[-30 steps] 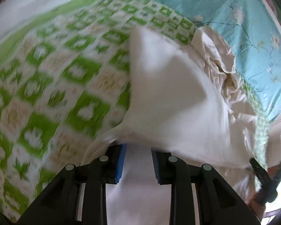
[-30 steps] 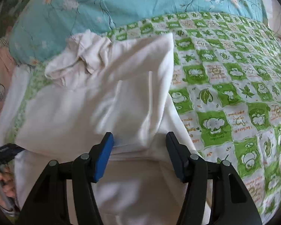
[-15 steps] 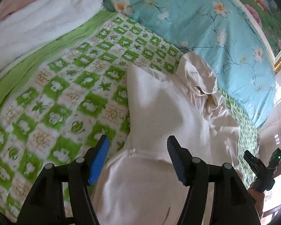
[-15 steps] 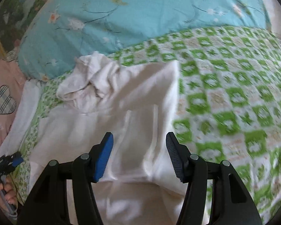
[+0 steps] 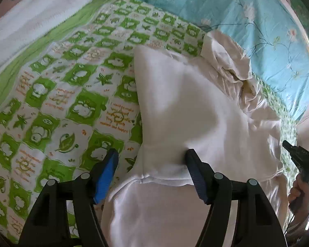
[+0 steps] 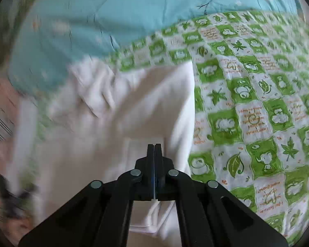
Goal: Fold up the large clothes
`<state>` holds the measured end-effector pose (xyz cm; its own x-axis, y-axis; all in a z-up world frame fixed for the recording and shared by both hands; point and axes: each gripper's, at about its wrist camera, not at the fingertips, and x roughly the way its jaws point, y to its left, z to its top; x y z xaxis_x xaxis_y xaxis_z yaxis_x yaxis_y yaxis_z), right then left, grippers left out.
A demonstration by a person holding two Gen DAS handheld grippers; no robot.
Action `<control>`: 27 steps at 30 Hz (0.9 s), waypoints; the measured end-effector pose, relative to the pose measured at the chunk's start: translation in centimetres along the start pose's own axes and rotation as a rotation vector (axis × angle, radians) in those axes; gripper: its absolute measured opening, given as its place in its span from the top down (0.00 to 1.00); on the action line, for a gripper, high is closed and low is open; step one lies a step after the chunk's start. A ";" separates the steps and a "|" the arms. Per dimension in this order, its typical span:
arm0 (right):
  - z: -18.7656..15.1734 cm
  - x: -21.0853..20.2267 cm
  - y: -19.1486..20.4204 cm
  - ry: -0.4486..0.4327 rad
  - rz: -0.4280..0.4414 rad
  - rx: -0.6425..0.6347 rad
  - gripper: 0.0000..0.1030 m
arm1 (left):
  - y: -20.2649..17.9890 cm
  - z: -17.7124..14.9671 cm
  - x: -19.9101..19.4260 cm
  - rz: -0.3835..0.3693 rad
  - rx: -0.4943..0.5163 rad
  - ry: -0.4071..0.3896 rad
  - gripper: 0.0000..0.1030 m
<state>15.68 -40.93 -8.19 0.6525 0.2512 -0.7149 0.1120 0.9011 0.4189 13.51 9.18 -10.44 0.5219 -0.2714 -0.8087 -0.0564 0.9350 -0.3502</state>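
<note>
A white hooded sweatshirt lies partly folded on a bed with a green-and-white checked quilt, its hood bunched against a blue floral duvet. The left claw hovers with jaws spread wide and empty over the folded edge near the hem. To the right, the right claw shows its jaws pressed together with nothing visibly between them, poised over the garment's middle; that view is blurred on its left side. The next fold likely calls for each claw to pinch a hem corner through all layers, lift together and lay the edge level toward the hood, so the panel lands without new creases.
</note>
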 end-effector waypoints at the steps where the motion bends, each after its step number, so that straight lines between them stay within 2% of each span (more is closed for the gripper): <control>1: 0.0 -0.3 0.0 -0.007 -0.009 -0.006 0.83 | 0.1 0.0 -0.2 -0.011 -0.007 -0.003 0.34; 2: -0.1 -0.7 0.1 -0.018 -0.030 -0.023 0.72 | 0.1 0.0 -0.3 -0.010 -0.004 -0.009 0.34; 3: -0.4 -0.9 0.2 -0.015 -0.041 -0.044 0.47 | 0.1 0.0 -0.5 -0.006 0.002 -0.014 0.34; 4: -0.7 -0.9 0.2 -0.002 -0.037 -0.057 0.38 | 0.1 0.0 -0.7 -0.002 0.007 -0.019 0.34; 6: -1.6 -0.8 0.6 0.016 -0.039 -0.084 0.38 | 0.2 0.0 -1.1 -0.005 0.007 -0.026 0.34; 9: -2.5 -1.0 0.9 0.009 -0.089 -0.100 0.38 | 0.8 0.1 -1.7 -0.003 -0.010 -0.046 0.34; 11: -2.2 -0.7 -0.6 0.012 -0.097 -0.038 0.42 | 1.2 0.3 -2.0 -0.010 -0.023 -0.054 0.34; 13: -1.9 0.3 -1.8 0.029 -0.075 0.020 0.56 | 1.5 0.4 -1.6 0.001 -0.022 -0.041 0.34; 15: -1.7 1.7 -2.0 0.060 -0.061 0.026 0.65 | 1.5 0.4 -1.0 0.006 -0.016 -0.025 0.34; 17: -1.8 2.5 -1.9 0.091 -0.008 0.022 0.91 | 1.4 0.3 -0.4 0.003 -0.020 -0.011 0.34; 18: -1.6 2.7 -1.6 0.098 0.008 0.010 0.92 | 1.3 0.3 -0.4 -0.001 -0.019 -0.009 0.34; 21: -0.7 0.7 -1.1 0.035 -0.021 -0.033 0.94 | 0.3 0.1 -0.2 -0.020 0.016 -0.002 0.34; 23: 0.0 0.9 -1.5 0.052 -0.017 -0.027 0.94 | -0.3 0.0 0.4 -0.006 0.046 0.012 0.34; 26: -0.6 3.2 -2.1 0.126 -0.054 -0.034 0.92 | -0.3 -0.2 1.1 0.006 0.051 0.026 0.34; 27: -0.6 2.9 -2.5 0.103 -0.038 0.002 0.90 | -0.1 -0.2 1.0 -0.003 0.043 0.026 0.34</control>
<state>16.81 -42.27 -11.69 0.5673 0.2524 -0.7839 0.1368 0.9098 0.3920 13.85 8.74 -11.34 0.4998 -0.2800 -0.8196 -0.0177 0.9428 -0.3329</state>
